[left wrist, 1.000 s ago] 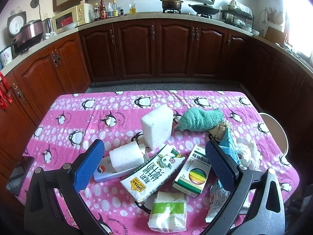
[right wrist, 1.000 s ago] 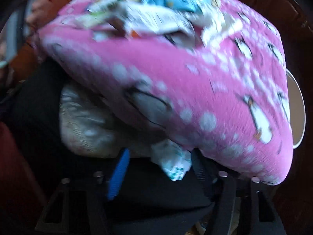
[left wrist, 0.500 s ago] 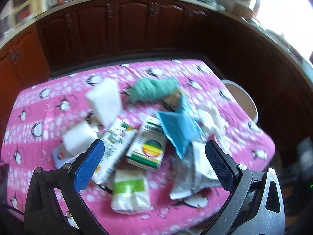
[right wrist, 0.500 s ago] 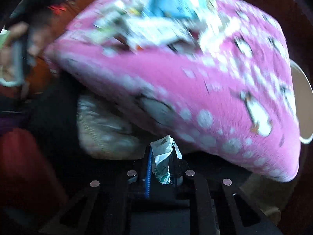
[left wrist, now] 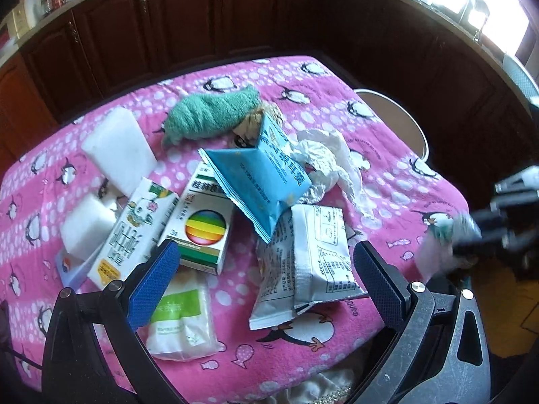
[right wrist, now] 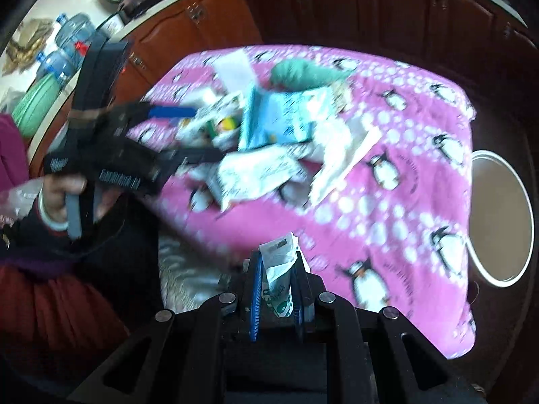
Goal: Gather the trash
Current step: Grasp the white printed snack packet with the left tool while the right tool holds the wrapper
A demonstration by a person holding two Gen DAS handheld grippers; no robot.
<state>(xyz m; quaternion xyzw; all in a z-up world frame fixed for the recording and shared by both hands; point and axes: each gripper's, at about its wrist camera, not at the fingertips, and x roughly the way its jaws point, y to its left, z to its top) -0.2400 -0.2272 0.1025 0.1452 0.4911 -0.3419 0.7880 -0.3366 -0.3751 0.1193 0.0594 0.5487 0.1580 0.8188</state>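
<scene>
The fingers of the right gripper are pressed together on a crumpled wrapper, white with green print, held off the near edge of the desk; the fingers of the left gripper stand wide apart with nothing between them, hovering over the litter in the middle of the pink penguin cloth. Right under that gap lie two white snack packets; behind them a folded blue packet, a carton with a rainbow disc, a milk carton, a tissue pack, crumpled white paper and a green towel.

By the look of them the snack packets are empty film: light, limp and slick, likely to slide on the cloth instead of lifting; I'd pinch across a sealed end or a raised fold, where the film is doubled. The cartons look stiffer and would take a squeeze across their narrow sides.
</scene>
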